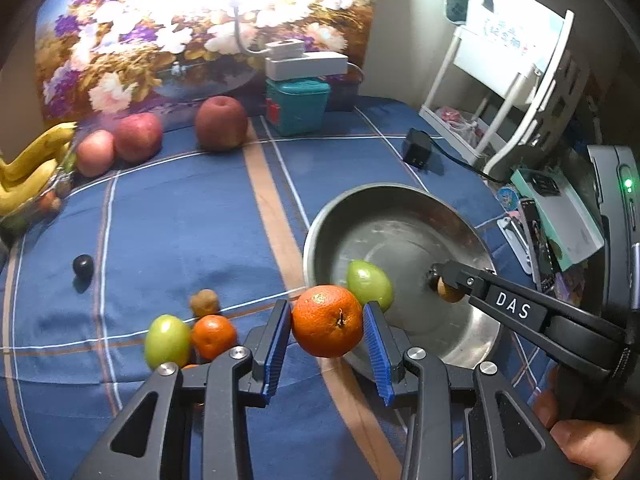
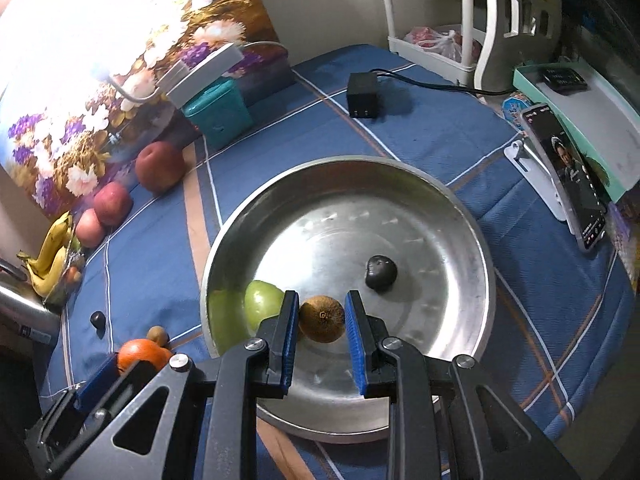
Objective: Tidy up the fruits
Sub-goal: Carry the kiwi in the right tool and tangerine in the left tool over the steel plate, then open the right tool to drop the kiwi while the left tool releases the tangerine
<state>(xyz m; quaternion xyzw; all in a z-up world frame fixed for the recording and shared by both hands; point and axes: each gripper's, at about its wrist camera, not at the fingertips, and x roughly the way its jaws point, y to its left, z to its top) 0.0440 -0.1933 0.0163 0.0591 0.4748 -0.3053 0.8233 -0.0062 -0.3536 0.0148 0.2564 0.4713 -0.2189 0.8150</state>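
Two fruits already lay in the steel bowl: a green fruit and a dark one. Our left gripper clamped an orange at the rim, our right gripper a brown fruit over it. Several more waited on the blue cloth.

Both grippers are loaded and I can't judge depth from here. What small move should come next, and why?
Probably lower the right gripper and release: its small brown fruit already hangs over the metal bowl, while the left gripper's orange sits only at the rim.
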